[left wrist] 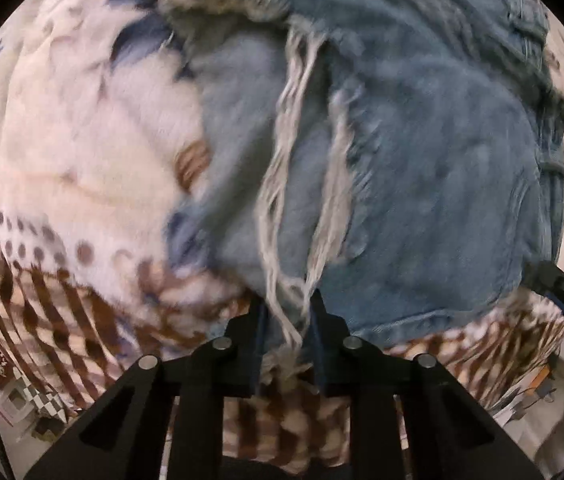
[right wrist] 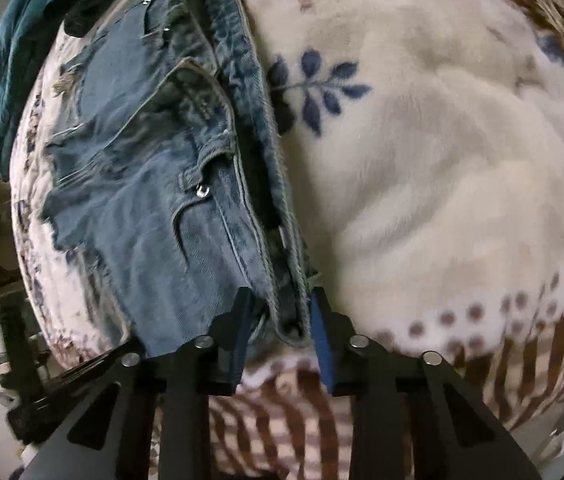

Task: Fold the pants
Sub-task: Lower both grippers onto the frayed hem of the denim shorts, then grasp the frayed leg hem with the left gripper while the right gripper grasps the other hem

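Faded blue ripped jeans [left wrist: 401, 140] lie on a fluffy cream blanket [left wrist: 82, 140]. In the left wrist view my left gripper [left wrist: 286, 304] is shut on the frayed hem, with white threads hanging between its fingers. The right gripper shows at the right edge of that view [left wrist: 561, 292]. In the right wrist view the jeans [right wrist: 154, 200] show the waistband, pocket and rivet, folded over. My right gripper [right wrist: 280, 300] is shut on the waistband edge near the blanket's [right wrist: 441, 160] front.
The blanket has blue leaf prints [right wrist: 317, 88], brown dots and a brown striped border [left wrist: 42, 312]. A dark teal cloth [right wrist: 14, 52] lies at the far left. The floor with clutter [left wrist: 14, 400] shows beyond the bed's edge.
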`<move>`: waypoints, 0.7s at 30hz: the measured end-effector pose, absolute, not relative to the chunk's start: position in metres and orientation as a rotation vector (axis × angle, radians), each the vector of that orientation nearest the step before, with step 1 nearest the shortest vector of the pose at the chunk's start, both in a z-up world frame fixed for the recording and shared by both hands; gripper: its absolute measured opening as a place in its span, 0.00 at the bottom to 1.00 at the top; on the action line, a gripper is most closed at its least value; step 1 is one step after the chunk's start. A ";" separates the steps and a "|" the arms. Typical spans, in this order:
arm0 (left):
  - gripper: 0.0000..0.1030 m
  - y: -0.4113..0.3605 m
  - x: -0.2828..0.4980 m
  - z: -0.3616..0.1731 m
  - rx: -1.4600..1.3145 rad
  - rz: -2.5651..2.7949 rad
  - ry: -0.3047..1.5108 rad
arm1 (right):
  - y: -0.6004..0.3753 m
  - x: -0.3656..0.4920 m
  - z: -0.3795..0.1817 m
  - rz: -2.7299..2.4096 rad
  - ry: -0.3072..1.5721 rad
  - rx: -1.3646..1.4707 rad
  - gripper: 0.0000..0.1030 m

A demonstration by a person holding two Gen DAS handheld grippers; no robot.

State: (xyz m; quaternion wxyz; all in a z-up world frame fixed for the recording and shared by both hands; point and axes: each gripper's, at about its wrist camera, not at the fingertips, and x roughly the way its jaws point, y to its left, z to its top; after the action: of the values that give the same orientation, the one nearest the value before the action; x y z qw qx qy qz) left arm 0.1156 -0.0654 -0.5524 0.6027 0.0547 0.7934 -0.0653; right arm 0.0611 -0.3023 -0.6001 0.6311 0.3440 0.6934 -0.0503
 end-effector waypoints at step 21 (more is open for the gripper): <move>0.48 -0.118 0.352 -0.411 0.099 -0.147 1.470 | -0.344 0.290 -0.542 0.067 1.515 0.536 0.90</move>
State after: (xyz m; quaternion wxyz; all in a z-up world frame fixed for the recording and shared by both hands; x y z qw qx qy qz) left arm 0.3521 -0.1185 -0.4111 0.7383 0.0449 0.6697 -0.0668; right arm 0.2901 -0.3435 -0.5422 0.6936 0.2400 0.6785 0.0302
